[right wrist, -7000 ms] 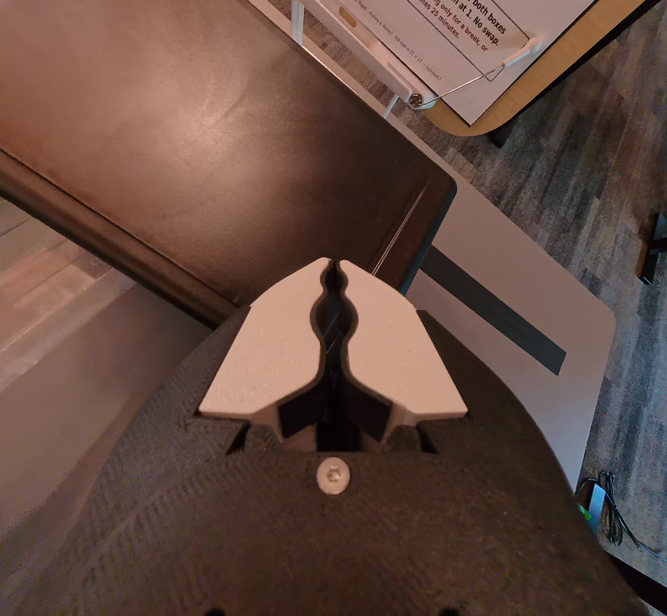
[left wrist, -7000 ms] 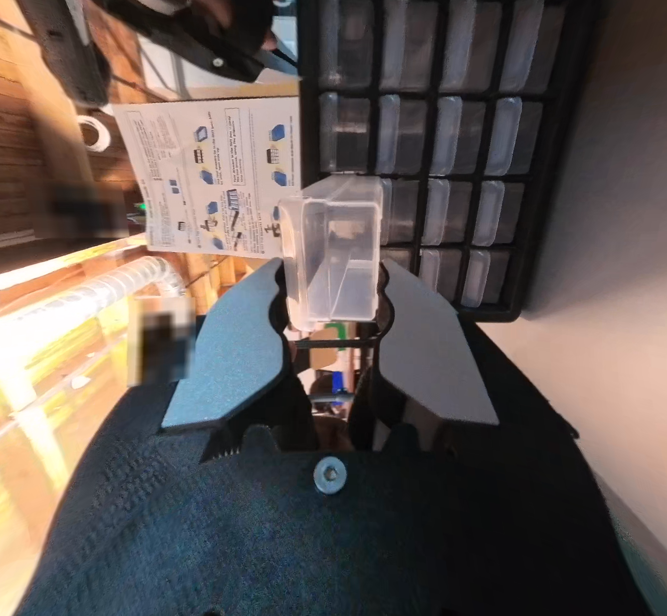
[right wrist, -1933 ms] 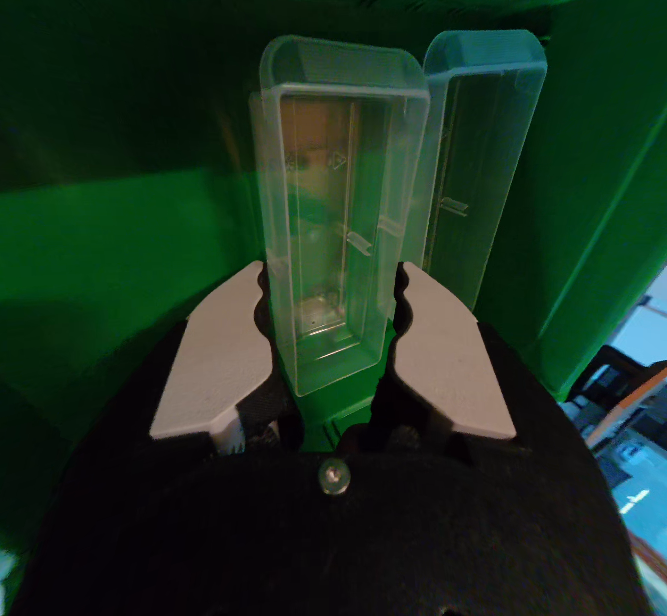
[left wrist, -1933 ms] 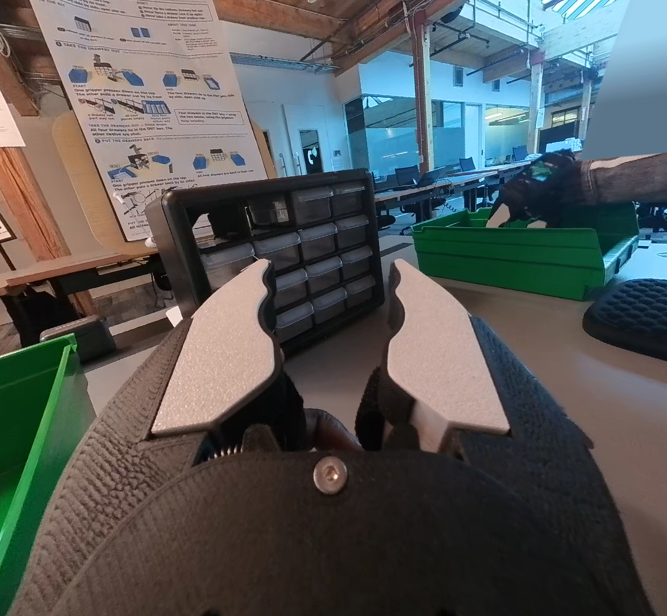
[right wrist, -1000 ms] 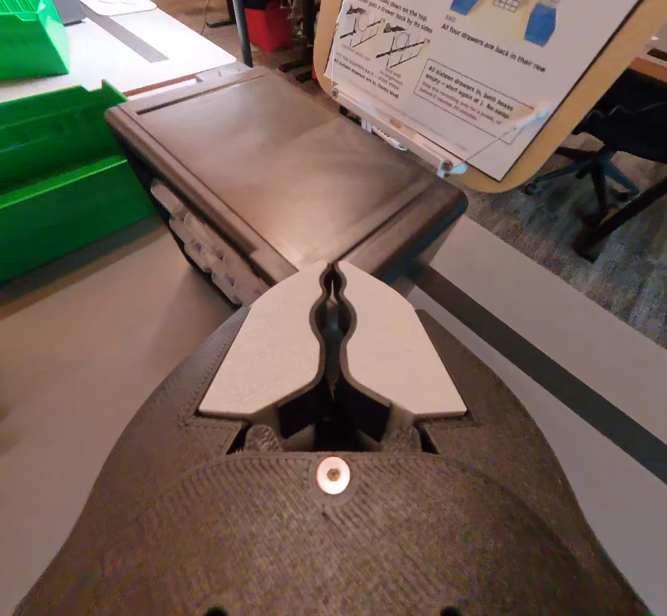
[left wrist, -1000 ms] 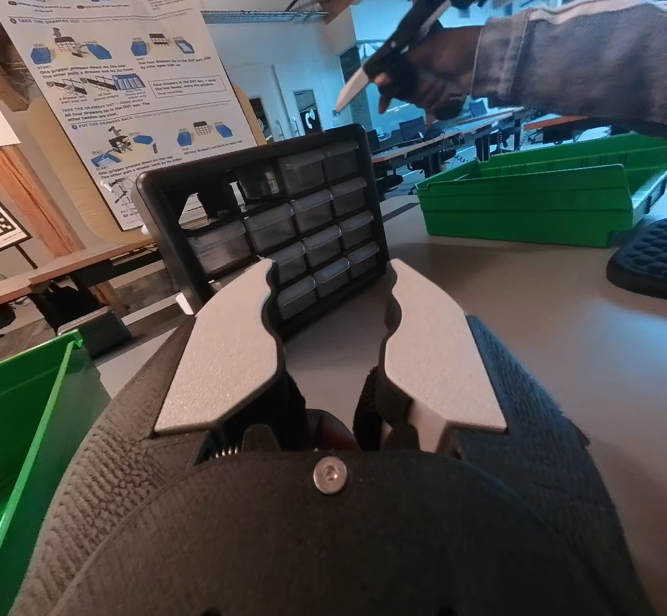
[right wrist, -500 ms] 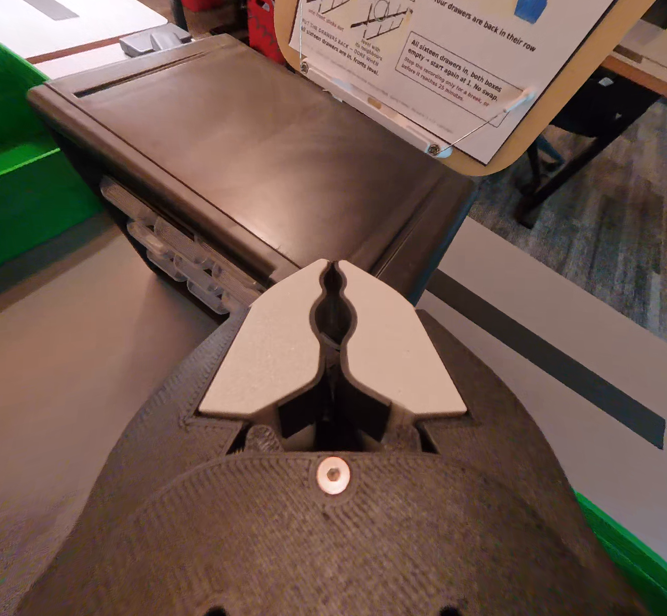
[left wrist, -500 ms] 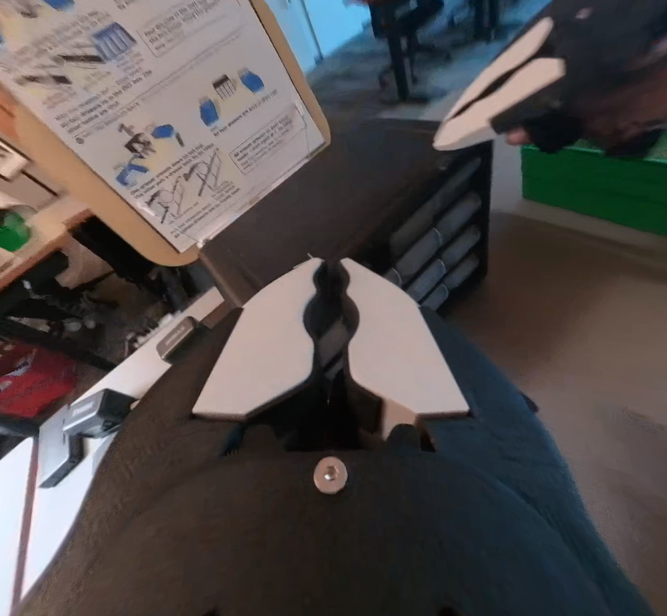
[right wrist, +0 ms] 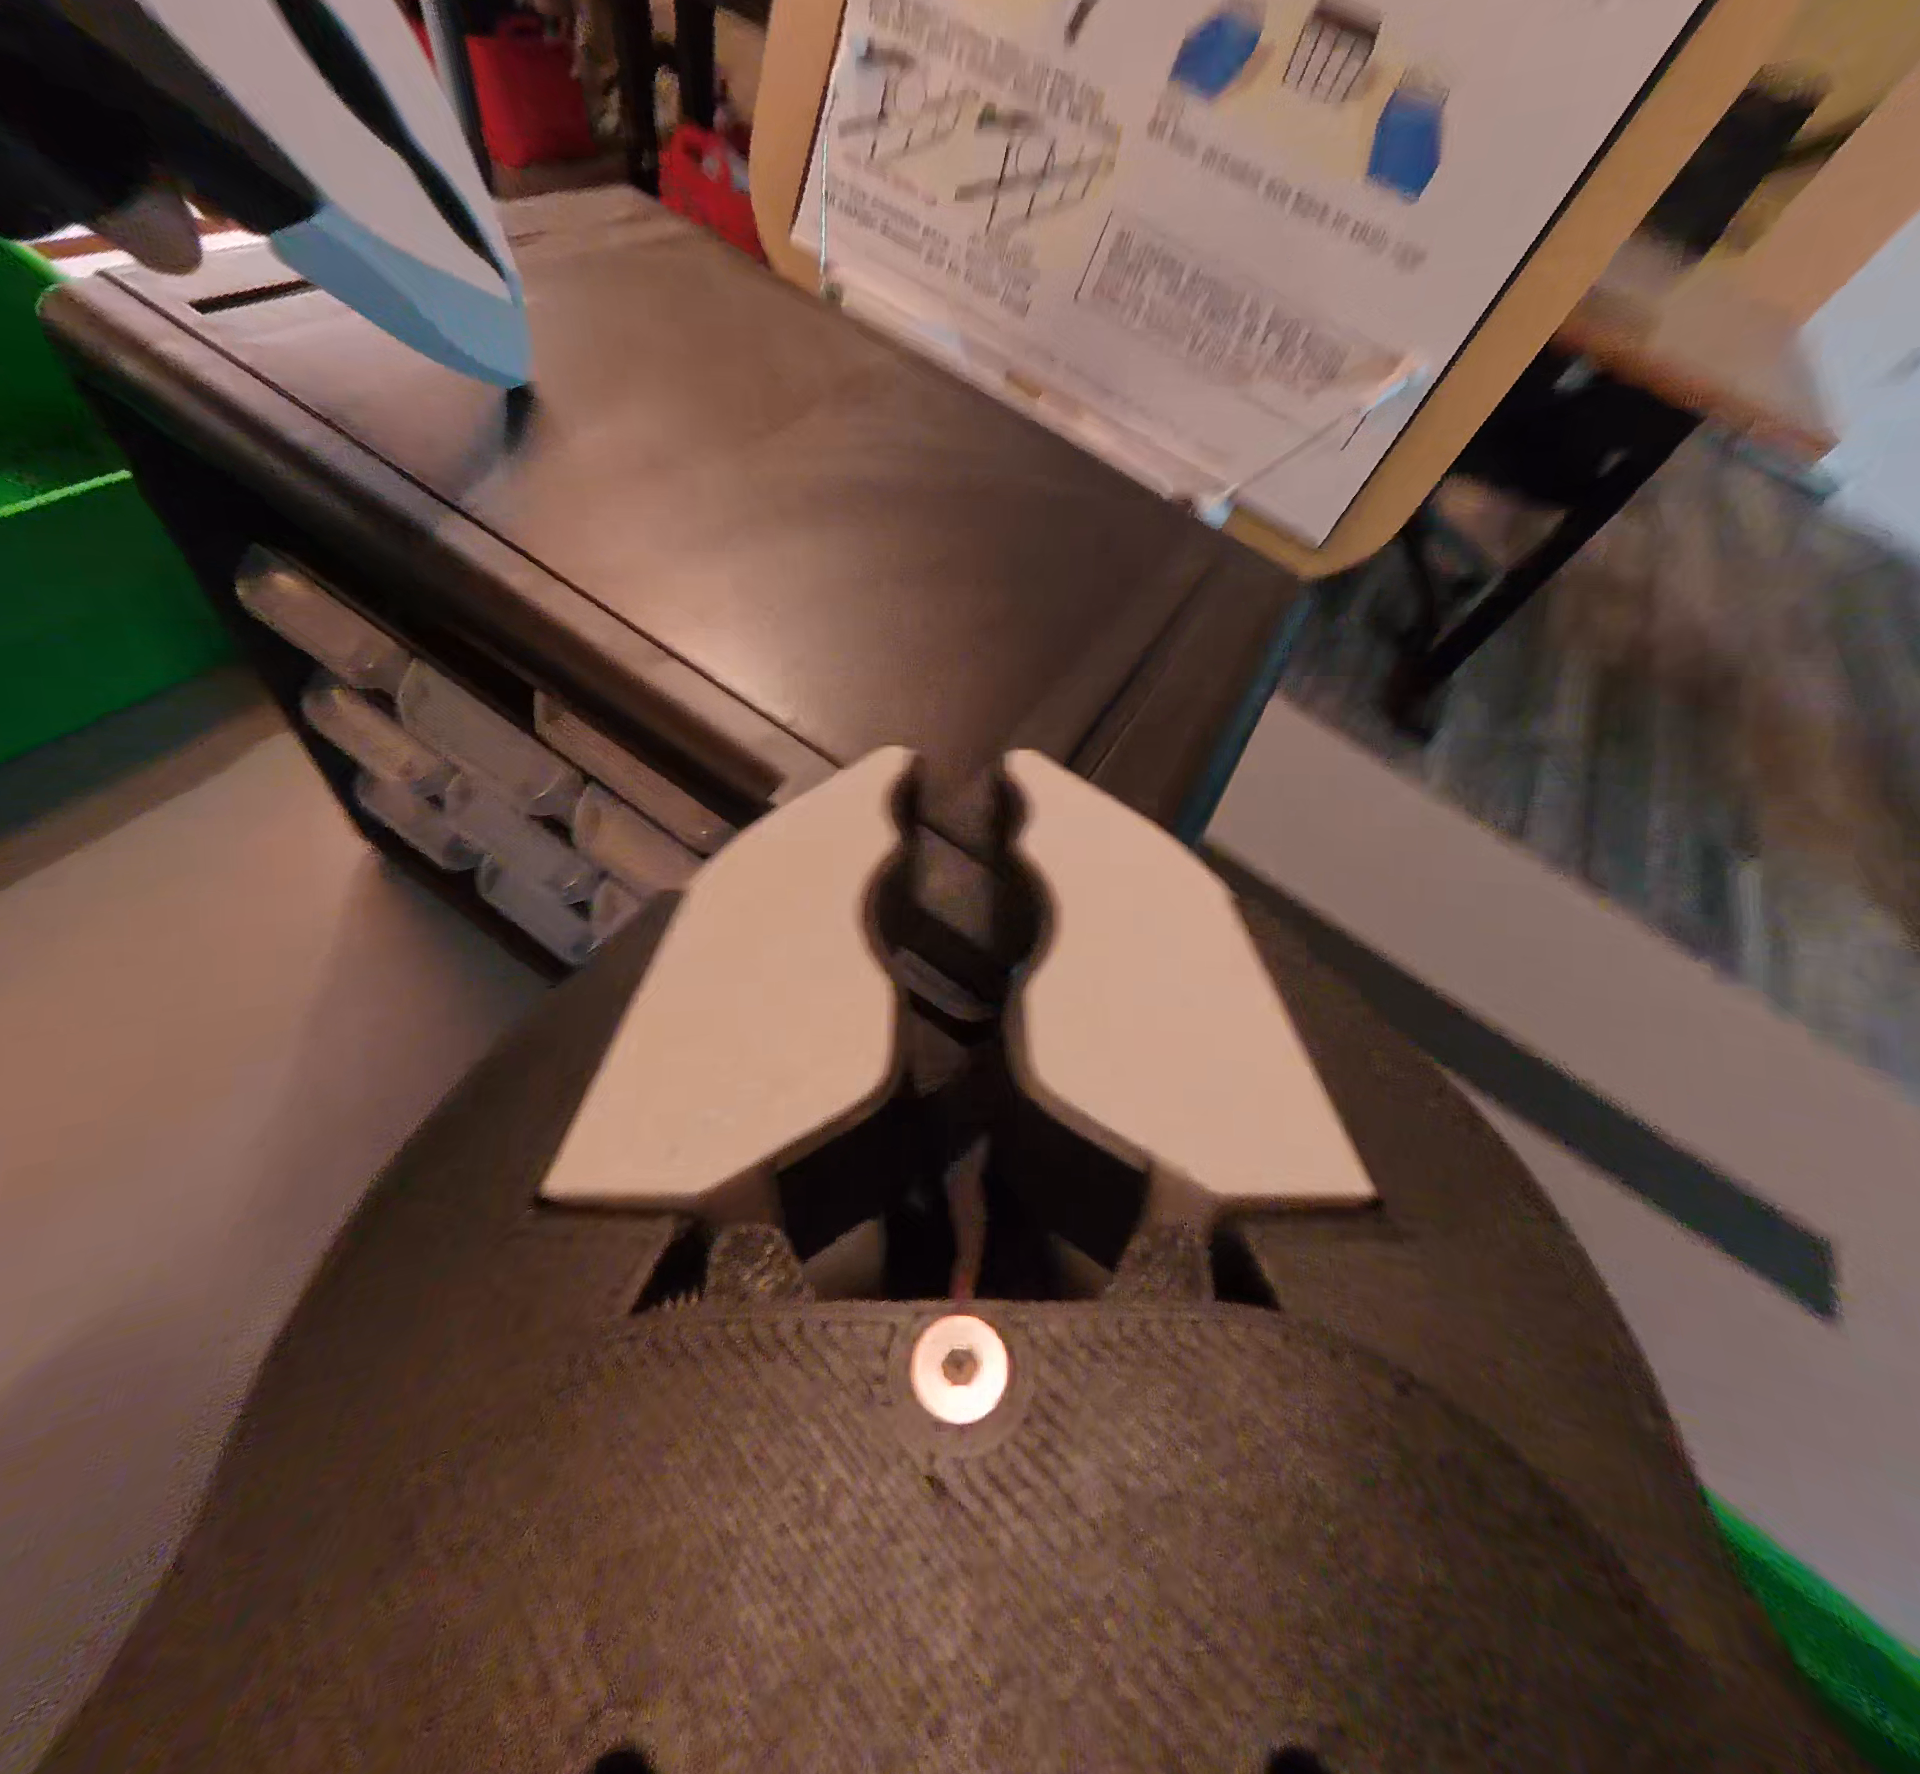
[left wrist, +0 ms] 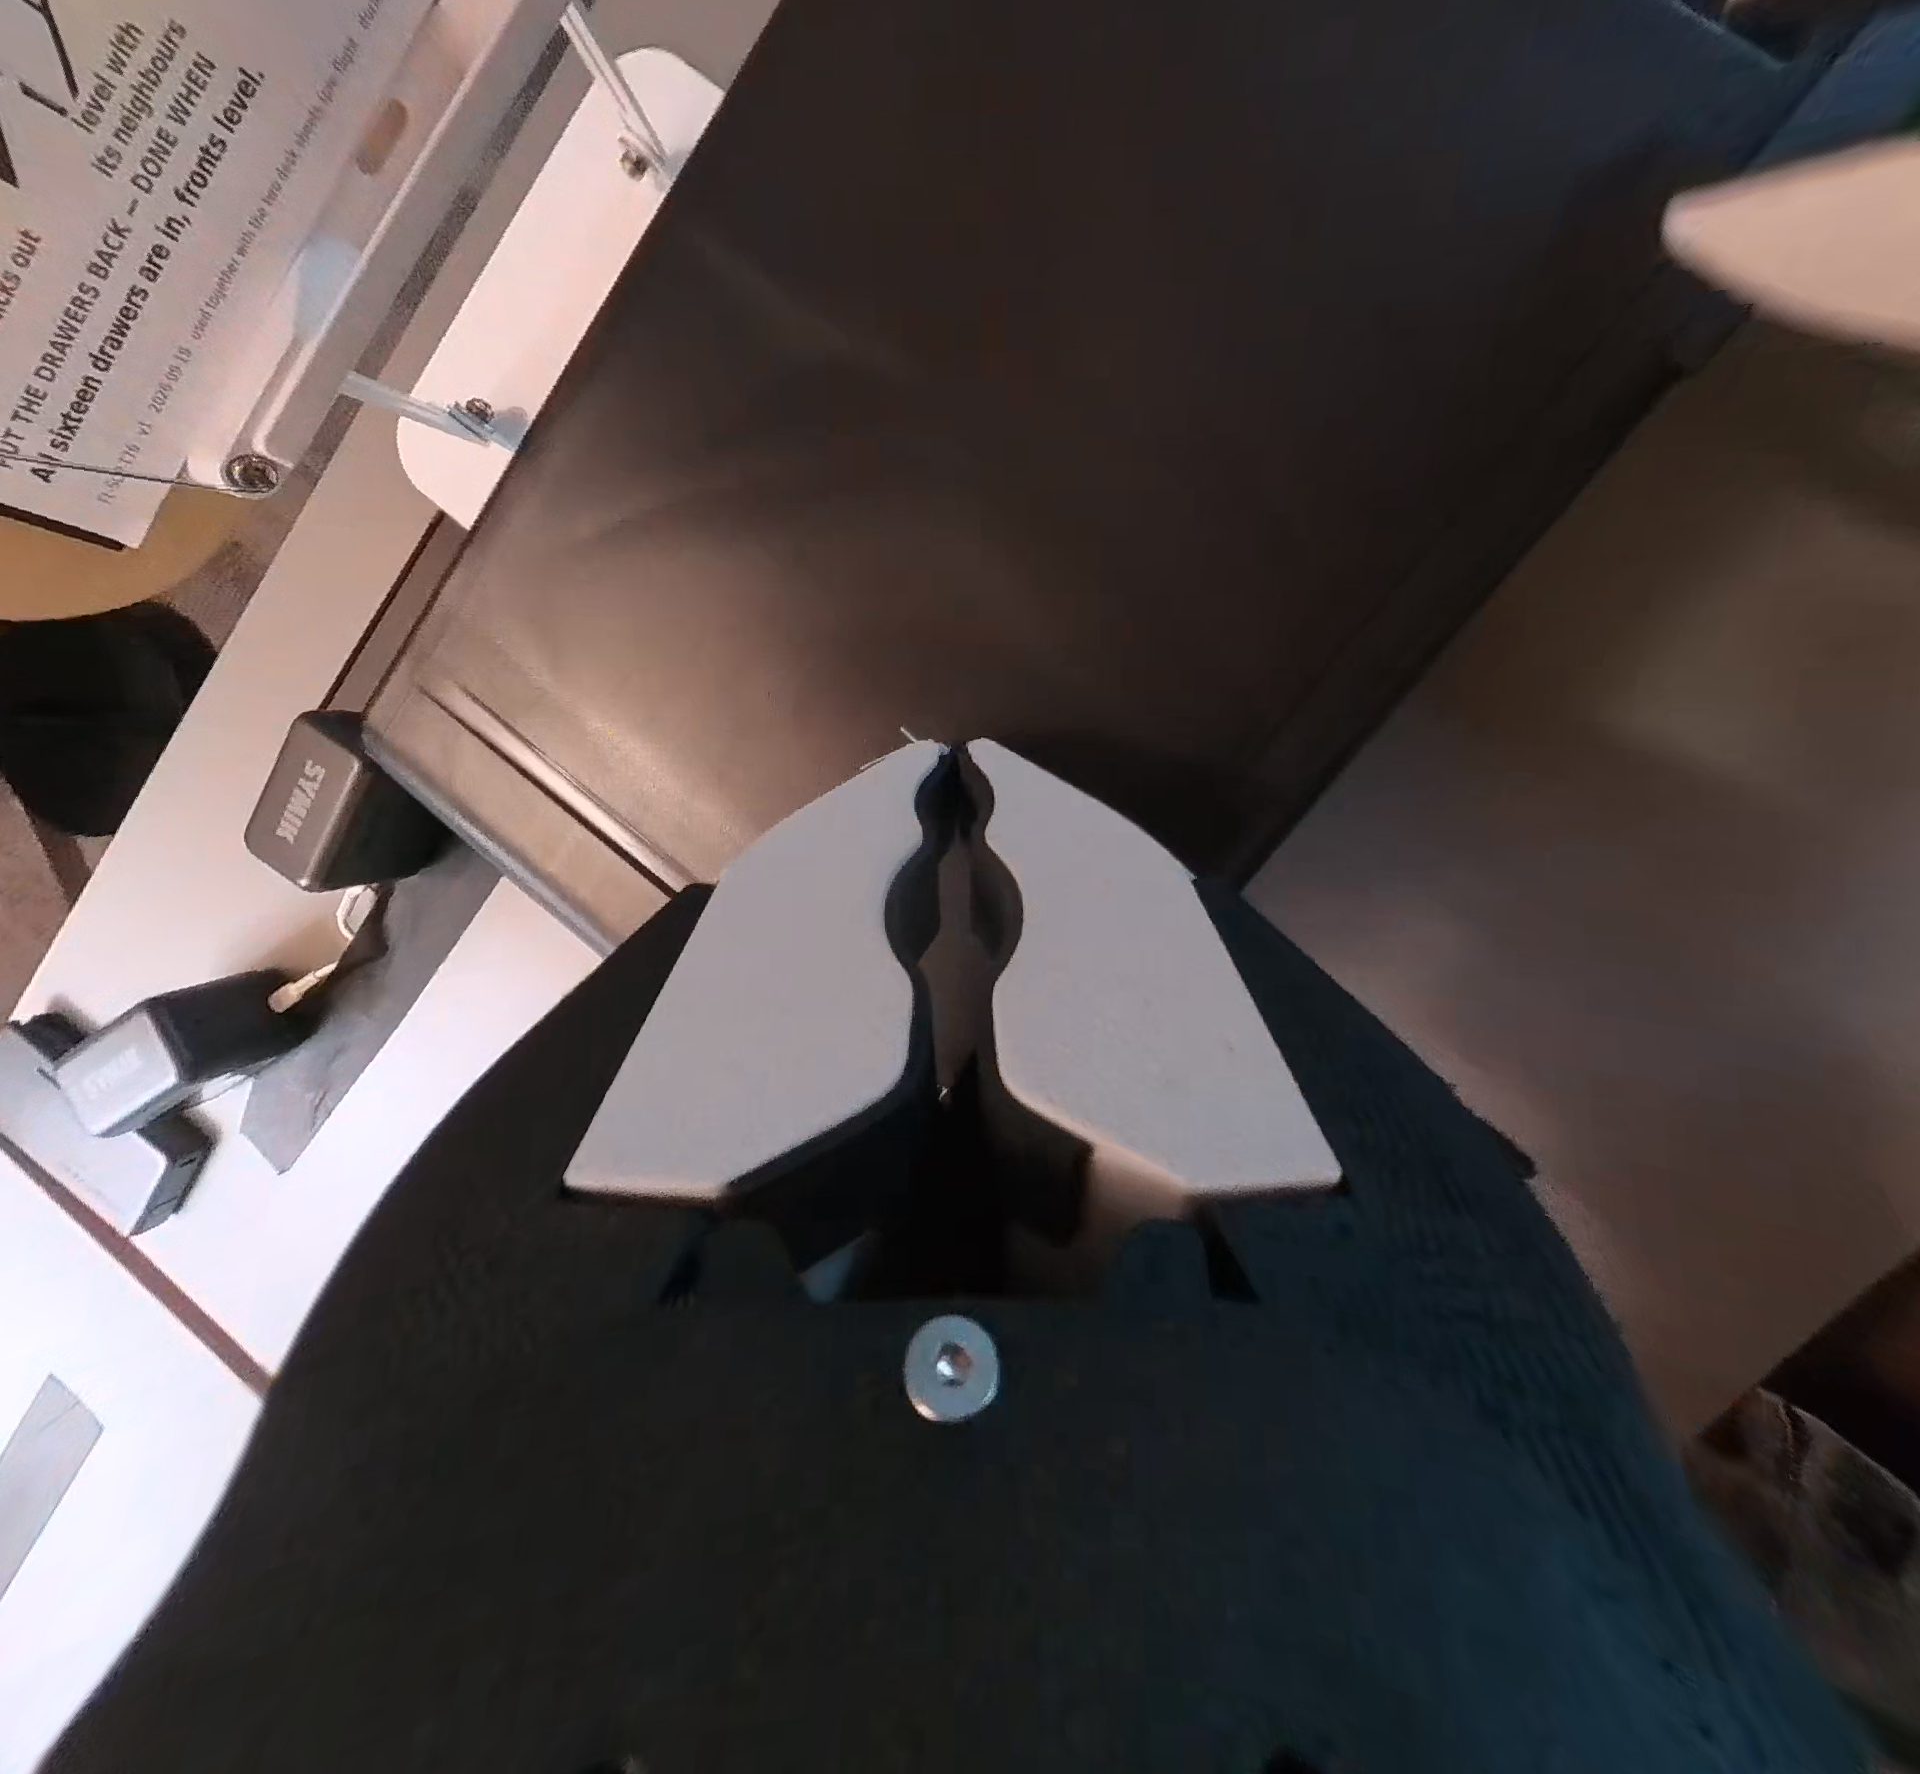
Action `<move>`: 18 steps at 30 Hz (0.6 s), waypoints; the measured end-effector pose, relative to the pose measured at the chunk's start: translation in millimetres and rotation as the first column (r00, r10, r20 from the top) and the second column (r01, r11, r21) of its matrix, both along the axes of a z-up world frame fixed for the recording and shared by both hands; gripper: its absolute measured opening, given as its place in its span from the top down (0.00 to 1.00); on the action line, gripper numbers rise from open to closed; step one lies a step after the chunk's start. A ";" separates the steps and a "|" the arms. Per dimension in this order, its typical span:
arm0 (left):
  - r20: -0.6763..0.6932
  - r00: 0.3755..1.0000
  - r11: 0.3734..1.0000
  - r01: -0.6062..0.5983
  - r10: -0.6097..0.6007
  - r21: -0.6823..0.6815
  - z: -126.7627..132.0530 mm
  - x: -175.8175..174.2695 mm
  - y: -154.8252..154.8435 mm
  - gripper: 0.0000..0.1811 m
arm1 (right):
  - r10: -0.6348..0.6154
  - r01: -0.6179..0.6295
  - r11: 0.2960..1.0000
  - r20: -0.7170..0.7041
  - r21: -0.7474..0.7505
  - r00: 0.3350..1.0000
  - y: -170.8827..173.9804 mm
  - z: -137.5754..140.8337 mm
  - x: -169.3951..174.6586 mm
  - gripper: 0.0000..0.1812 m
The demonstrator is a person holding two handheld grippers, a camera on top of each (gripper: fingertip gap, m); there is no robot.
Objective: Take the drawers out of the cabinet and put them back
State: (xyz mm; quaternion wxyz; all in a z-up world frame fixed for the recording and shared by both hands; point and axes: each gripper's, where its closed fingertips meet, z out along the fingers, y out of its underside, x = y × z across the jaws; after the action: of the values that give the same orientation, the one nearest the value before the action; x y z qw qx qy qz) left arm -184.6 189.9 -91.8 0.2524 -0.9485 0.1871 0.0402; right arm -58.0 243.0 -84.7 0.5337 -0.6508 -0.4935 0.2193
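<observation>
The black drawer cabinet stands on the grey table. Its clear drawers show at its front face in the right wrist view. My left gripper is shut and empty, with its tips over the cabinet's top near the left end. It also shows in the right wrist view, with its tip on or just above the top. My right gripper is empty with its fingers parted a little, above the cabinet's right front corner. Its fingers show at the top right of the left wrist view.
An instruction sheet on a board stands behind the cabinet. A green bin is left of the cabinet and another green edge is at the lower right. Small grey blocks lie behind the cabinet. A black stripe crosses the table.
My left gripper has come down onto the left part of the cabinet's top. My right gripper has drawn back toward the cabinet's front and its fingers have parted a little.
</observation>
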 end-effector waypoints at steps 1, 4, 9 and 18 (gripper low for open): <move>-0.009 1.000 1.000 0.000 0.000 -0.007 0.0 -0.1 0.0 1.00 | 0.012 -0.009 0.996 -0.031 0.087 0.999 -4.5 4.2 0.0 0.80; -0.031 1.000 1.000 0.001 -0.002 -0.023 -0.2 -0.1 -0.2 1.00 | 0.022 0.015 0.923 -0.092 0.384 0.995 -29.5 4.9 2.4 0.72; -0.067 0.998 0.999 0.004 -0.006 -0.034 -0.3 -0.3 -0.3 1.00 | -0.097 0.000 0.534 0.062 0.845 0.993 -56.9 -22.6 -12.6 0.78; -0.177 0.984 0.997 0.012 -0.026 -0.078 -0.3 -0.7 0.3 1.00 | -0.310 -0.126 0.136 0.163 0.983 0.937 -48.3 -29.2 -37.8 0.92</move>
State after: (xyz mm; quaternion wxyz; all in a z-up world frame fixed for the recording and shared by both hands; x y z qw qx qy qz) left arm -185.3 190.2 -92.2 0.1983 -0.9483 0.2194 0.1153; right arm -95.8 194.7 -113.8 0.7496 -0.1968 -0.5543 -0.3035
